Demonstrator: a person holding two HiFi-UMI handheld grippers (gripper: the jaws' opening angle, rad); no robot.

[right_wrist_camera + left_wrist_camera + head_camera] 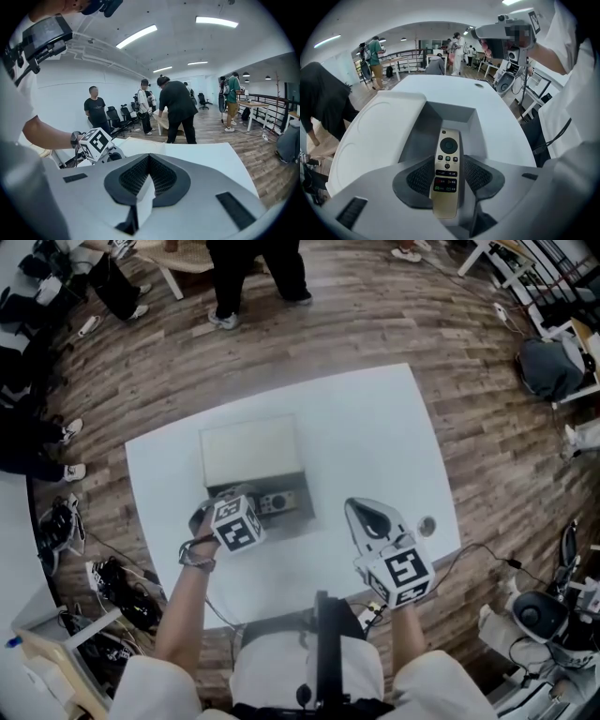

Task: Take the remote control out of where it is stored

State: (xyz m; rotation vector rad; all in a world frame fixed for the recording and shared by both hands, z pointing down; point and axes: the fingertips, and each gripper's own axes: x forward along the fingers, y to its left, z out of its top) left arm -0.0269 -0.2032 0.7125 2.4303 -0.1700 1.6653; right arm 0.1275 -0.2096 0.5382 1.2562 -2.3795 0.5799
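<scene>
A gold remote control with dark buttons lies lengthwise in the open compartment of a white storage box on the white table. In the head view the remote shows at the box's near end. My left gripper points steeply down over it, open. Its dark pads flank the remote's lower half without visibly pressing on it. My right gripper hovers to the right of the box, shut and with nothing in it; its pads meet.
A small round object lies on the table near its right edge. The box's flat lid fills the left of the left gripper view. Several people stand around a far table. Bags and cables lie on the wooden floor.
</scene>
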